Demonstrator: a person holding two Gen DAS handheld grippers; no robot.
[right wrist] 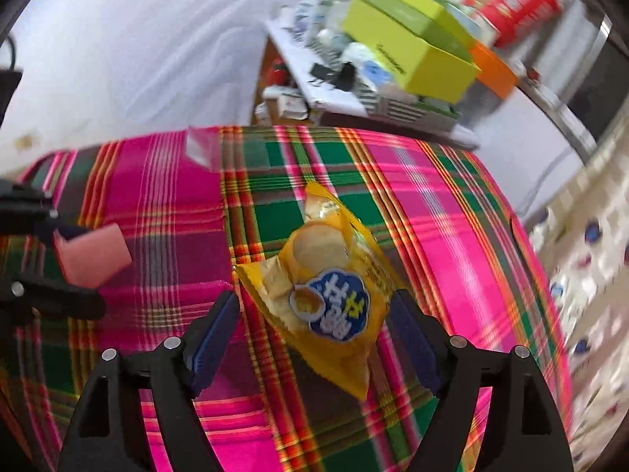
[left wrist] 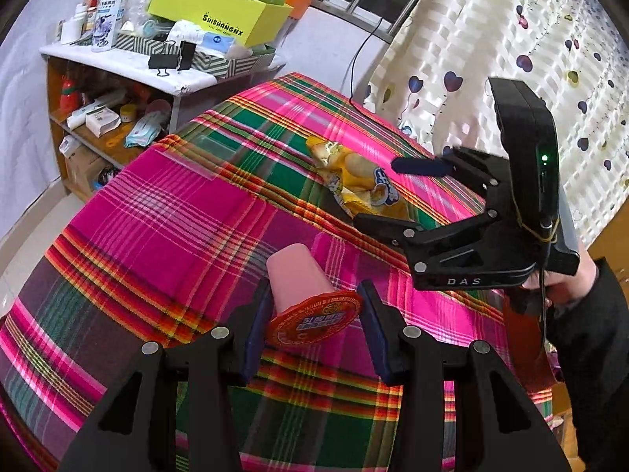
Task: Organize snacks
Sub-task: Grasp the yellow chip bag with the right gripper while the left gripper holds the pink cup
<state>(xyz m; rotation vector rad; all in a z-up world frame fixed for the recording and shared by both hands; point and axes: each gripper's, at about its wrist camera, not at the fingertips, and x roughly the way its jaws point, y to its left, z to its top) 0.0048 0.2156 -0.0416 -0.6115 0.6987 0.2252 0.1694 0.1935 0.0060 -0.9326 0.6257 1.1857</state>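
Pink cup (left wrist: 300, 275), foil-sealed, lies on its side on the bench (left wrist: 165, 228) between the open left claw (left wrist: 314, 338); light, crushable; grip mid-body. Right of cup: yellow bag (right wrist: 326, 295), soft, crinkly, slippery, framed by the open, empty right claw (right wrist: 314, 338); take mid-width.

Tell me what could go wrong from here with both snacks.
The pink jelly cup lies on its side between the open left gripper; a squeeze on its tapered wall might roll it. The right gripper straddles the yellow snack bag; closing hard could crush the contents.
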